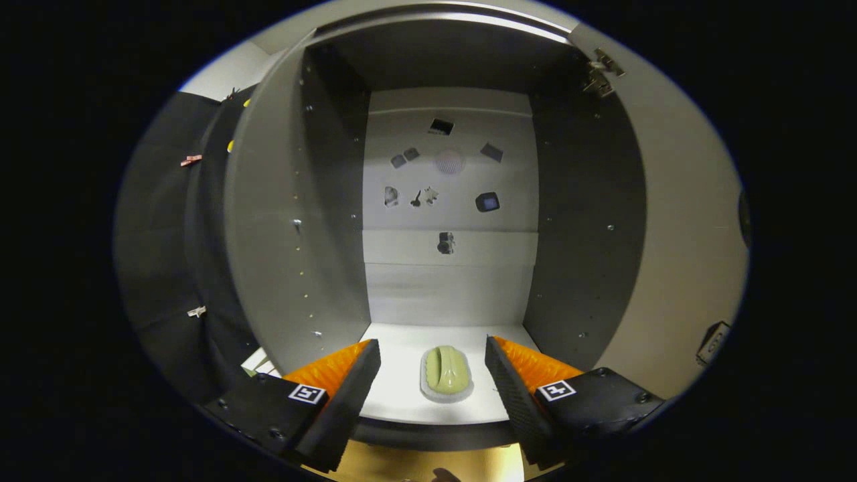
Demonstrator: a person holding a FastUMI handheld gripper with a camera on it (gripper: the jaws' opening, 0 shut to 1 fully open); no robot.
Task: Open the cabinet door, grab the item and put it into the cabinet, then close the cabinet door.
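One thing matters from my gripper view: the green item (444, 369) lies on the cabinet floor (402, 395) between my two fingers, near the front lip, and I am not touching it. My gripper (432, 361) is spread wide, with the left finger (348, 388) at about 9 o'clock from the item and the right finger (512, 391) at about 3 o'clock, a clear strip of floor on each side. The item looks like a small rounded piece sitting on a pale base, with its long axis running from 6 to 12 o'clock, straight along my line of sight into the cabinet (448, 201). I judge it is already placed, so the step in hand is to leave it and draw away toward 6 o'clock without brushing it. The back wall (450, 281) at 12 o'clock carries some small dark stickers or marks that I cannot make out. The open door (676, 268) stands off at about 3 o'clock, with a hinge (602, 70) up at 1 o'clock, so my coming move turns on getting clear of the opening and then around to that door to swing it shut. The side wall (268, 234) at 9 o'clock is close by my left finger.
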